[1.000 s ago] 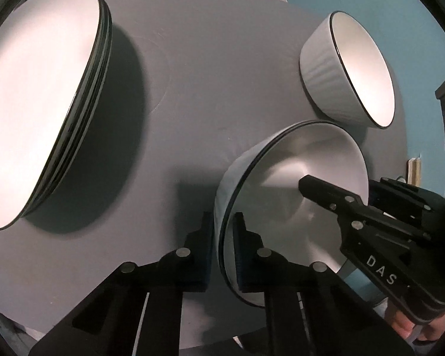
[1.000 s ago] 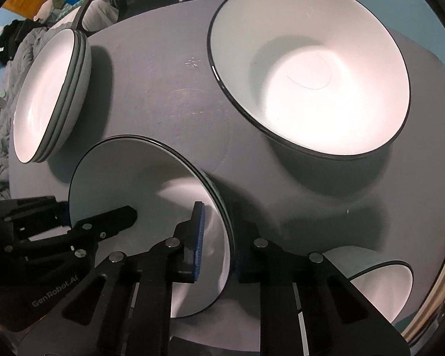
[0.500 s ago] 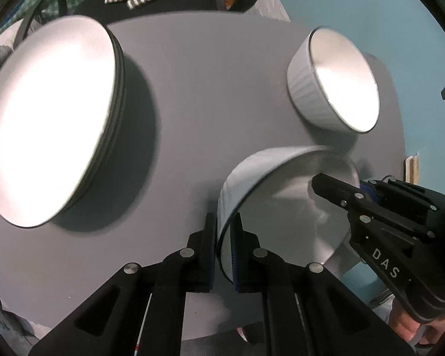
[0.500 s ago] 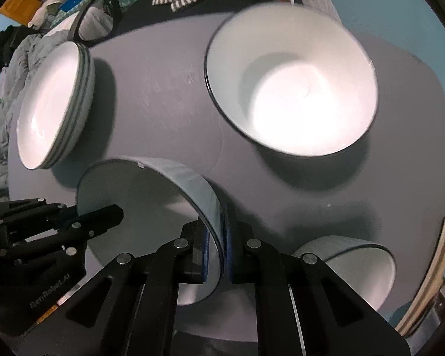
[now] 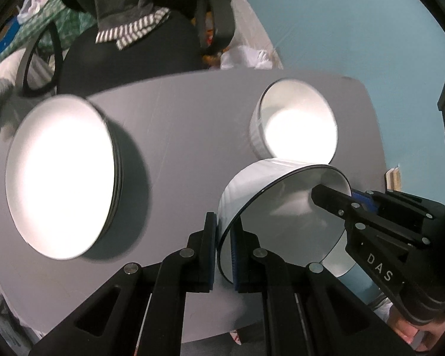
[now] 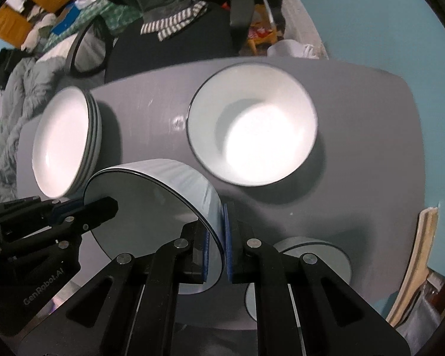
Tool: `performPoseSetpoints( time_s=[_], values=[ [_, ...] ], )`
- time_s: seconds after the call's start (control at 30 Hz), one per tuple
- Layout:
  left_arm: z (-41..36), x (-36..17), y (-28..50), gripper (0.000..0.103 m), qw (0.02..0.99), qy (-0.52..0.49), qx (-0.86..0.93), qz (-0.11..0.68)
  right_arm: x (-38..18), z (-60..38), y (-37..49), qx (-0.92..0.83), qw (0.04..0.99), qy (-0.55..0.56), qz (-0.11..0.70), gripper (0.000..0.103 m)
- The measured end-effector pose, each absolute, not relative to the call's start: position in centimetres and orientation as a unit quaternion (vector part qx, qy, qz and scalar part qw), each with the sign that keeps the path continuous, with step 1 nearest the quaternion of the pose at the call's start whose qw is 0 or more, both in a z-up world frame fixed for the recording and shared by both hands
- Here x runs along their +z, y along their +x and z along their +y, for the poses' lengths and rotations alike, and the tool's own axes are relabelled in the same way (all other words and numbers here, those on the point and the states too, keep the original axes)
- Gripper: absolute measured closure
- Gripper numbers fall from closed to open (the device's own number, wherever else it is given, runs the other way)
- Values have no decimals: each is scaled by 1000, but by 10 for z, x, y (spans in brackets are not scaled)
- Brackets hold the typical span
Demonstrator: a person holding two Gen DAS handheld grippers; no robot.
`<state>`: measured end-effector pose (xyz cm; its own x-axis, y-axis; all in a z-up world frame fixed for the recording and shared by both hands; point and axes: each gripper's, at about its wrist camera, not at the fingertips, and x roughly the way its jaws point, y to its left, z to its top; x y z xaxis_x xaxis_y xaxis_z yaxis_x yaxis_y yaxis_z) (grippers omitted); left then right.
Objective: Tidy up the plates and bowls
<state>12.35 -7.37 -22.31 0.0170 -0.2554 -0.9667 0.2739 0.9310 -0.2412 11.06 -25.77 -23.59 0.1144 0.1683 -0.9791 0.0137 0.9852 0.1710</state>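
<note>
Beyond the held bowl [image 5: 281, 216], pinched by left gripper [image 5: 225, 252] and right gripper [image 6: 216, 252], sit stacked plates [image 5: 59, 178] and another bowl [image 5: 296, 127]. Only the right view shows a third bowl [image 6: 314, 252] nearby

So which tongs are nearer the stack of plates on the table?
Left. The left tongs pinch the held bowl on the rim side facing the plate stack; the right tongs grip the opposite rim, farther away.

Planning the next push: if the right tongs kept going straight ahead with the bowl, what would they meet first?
Probably the big bowl on the table: it sits just beyond the right tongs and the held bowl. Their height above it is unclear.
</note>
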Motion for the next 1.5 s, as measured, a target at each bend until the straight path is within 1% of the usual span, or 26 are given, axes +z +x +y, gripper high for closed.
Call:
performPoseSetpoints(
  time_s=[0.3,0.63,0.9,1.17,1.27,1.3,1.33,1.37,1.43,1.5],
  values=[
    [-116,-213,160,95,729,16,-199,655,-215,-288,141,28,756,87,648,94],
    [-149,-220,194,92,732,29,-193,653,-230,-315,163,21,741,109,662,94],
    [-165,-233,205,92,724,29,-181,665,-241,-333,180,21,729,133,671,94],
    [-166,-251,206,92,717,32,-163,677,-246,-332,186,31,729,111,674,94],
    [-164,-257,207,92,709,27,-156,688,-247,-332,189,35,726,103,679,89],
    [-162,-260,207,90,705,25,-153,692,-248,-332,190,37,724,98,682,88],
    [-160,-263,207,86,702,22,-148,696,-249,-332,190,37,721,96,685,87],
    [-157,-266,206,79,699,20,-140,701,-251,-333,189,39,720,96,687,86],
    [-151,-268,204,74,701,9,-130,702,-254,-333,186,36,717,90,690,79],
    [-146,-266,199,71,703,0,-125,700,-257,-333,183,33,716,85,692,75]
  ],
)
